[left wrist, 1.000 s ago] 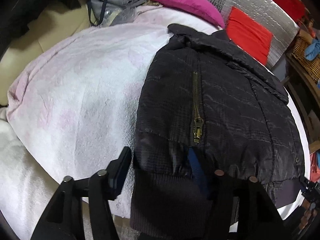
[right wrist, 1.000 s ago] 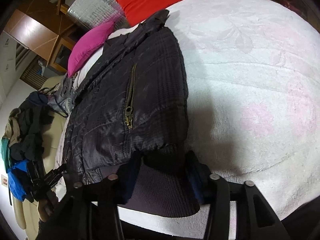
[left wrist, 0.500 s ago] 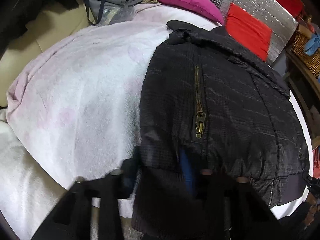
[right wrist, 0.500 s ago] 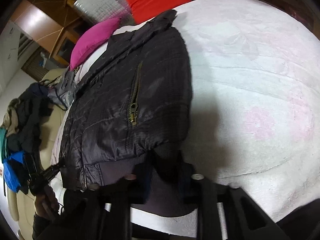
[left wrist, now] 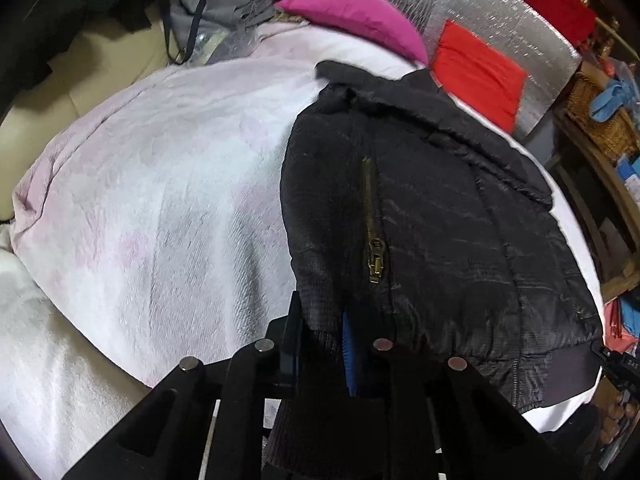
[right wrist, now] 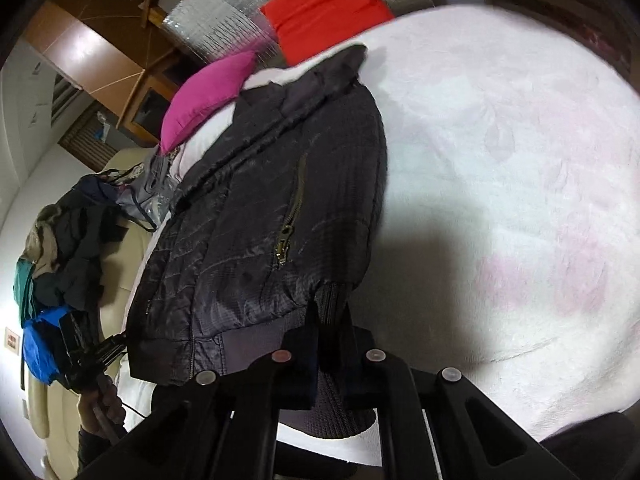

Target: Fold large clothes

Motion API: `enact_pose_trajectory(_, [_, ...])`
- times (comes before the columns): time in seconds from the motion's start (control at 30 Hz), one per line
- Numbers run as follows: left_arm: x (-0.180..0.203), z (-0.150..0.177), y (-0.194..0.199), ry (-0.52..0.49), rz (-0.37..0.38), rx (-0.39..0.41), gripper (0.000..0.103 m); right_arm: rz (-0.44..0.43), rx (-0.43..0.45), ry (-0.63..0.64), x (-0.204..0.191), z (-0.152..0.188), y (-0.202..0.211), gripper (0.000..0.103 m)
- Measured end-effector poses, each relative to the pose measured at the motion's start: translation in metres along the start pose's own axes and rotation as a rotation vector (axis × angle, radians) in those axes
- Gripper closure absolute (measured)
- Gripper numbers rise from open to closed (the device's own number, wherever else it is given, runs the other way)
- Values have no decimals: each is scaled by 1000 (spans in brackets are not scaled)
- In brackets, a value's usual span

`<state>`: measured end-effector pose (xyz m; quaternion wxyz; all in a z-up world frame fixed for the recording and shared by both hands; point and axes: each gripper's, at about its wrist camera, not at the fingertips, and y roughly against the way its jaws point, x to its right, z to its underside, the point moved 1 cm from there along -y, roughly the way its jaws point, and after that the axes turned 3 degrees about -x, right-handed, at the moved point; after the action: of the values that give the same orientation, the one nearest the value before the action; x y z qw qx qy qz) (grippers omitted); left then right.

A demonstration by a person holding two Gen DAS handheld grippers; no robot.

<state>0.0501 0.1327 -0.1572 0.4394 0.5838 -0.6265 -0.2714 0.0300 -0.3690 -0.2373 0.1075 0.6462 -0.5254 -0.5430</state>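
Black jacket (left wrist: 440, 208) hem is pinched tight in both the left gripper (left wrist: 320, 344) and right gripper (right wrist: 332, 340). Ribbed cuff hides the fingertips, and the sleeves are tucked out of sight.

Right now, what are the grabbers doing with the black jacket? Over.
Left gripper jaws shut on jacket hem. Right gripper jaws shut on hem too. Jacket lying on white blanket. Nothing in the way.

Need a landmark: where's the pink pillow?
Far end of the bed: pink pillow sits beyond the jacket collar, left of the red cushion.
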Motion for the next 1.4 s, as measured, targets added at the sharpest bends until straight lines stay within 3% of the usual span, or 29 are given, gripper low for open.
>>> enact_pose_trajectory(0.2, [-10,2,-12,30,8,-11,75,-25,-14,-56,11,5,-15,87])
enact_pose_trajectory(0.3, [-8,2,-11,14,-12,1,60,-6,-15,-63,12,5,-17,70])
enact_pose_trajectory(0.47, [-1,0,-21,-9,-34,-15,59,-14,-34,-74,12,2,-29,59])
enact_pose_trajectory(0.53, [0,-1,-26,-10,-42,-25,63,-9,-34,-56,9,2,-30,64])
enact_pose_trajectory(0.57, [-1,-2,-28,-4,-48,-30,67,-7,-40,-47,8,2,-31,76])
enact_pose_trajectory(0.63, [0,-6,-31,-2,-39,-34,81,7,-54,-34,6,1,-32,86])
enact_pose_trajectory(0.7, [1,-8,-29,-10,-28,-32,85,-4,-54,-34,6,-1,-29,93])
enact_pose_trajectory(1.07, [11,-20,22,-4,55,60,88,-98,31,8,-13,-14,24,95])
enact_pose_trajectory(1.3, [3,-10,-6,-7,-7,-13,88,-89,-31,-51,15,-5,-5,95])
enact_pose_trajectory(1.4, [7,-12,-6,-19,-27,-7,88,-95,-43,-64,21,-4,-11,95])
